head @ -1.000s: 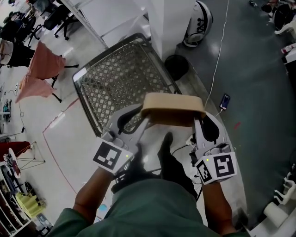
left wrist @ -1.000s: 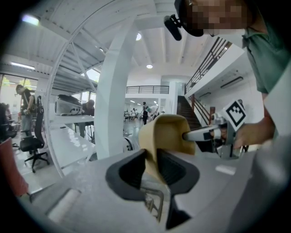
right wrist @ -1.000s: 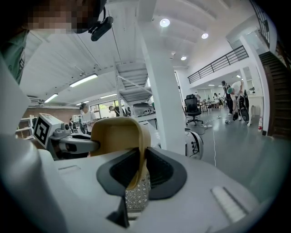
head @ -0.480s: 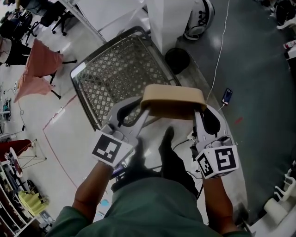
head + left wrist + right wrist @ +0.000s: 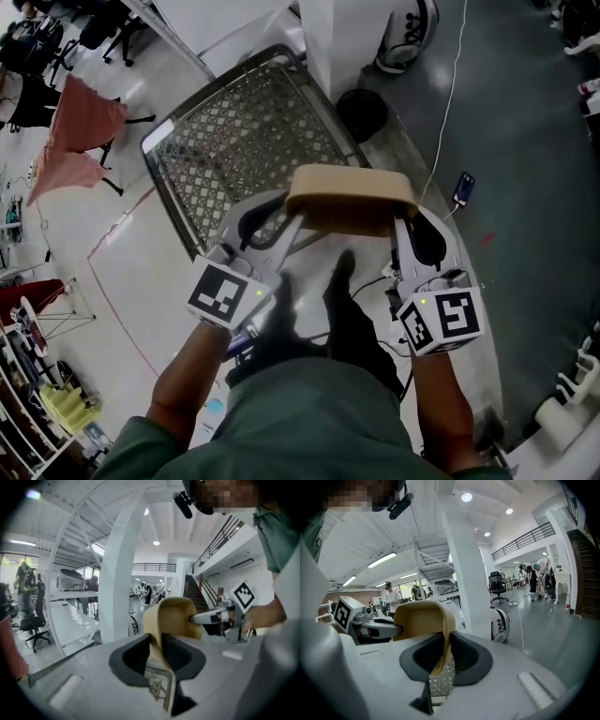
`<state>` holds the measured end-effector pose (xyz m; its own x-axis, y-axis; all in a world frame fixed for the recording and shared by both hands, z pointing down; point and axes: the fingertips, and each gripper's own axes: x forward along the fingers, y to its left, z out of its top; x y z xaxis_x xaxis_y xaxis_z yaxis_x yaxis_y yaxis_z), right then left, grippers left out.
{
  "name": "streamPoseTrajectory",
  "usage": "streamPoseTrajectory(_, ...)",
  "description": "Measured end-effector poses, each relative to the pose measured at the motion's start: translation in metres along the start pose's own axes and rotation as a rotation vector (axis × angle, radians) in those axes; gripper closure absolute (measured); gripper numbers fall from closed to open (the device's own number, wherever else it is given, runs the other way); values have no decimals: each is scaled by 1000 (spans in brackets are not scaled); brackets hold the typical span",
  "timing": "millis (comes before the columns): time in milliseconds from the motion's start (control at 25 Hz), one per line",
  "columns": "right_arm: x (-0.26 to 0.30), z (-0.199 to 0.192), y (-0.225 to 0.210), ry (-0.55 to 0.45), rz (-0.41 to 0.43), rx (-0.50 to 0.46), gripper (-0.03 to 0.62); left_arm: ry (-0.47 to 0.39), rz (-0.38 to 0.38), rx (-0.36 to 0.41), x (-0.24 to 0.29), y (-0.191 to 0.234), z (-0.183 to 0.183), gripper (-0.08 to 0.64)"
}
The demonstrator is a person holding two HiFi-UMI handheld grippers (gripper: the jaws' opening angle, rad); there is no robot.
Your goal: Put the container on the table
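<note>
I can read no words or numbers anywhere. I only see black-and-white square patterns, not letters: one on the left cube of my left tongs, one on the right cube of my right tongs.

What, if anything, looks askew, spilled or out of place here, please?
Nothing stands out: the tan container sits about level between the left gripper and right gripper, each clamped on an end wall. The only oddity is a phone lying on the floor.
</note>
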<state>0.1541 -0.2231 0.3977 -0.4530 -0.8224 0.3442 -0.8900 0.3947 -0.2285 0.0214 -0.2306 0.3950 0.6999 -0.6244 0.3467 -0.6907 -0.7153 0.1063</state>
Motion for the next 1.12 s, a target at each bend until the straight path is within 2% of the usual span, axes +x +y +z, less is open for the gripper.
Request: streamPoseTrajectory(1120, 8, -35, -8, 63, -8, 52, 537, 59, -8, -15, 9, -2, -31, 479)
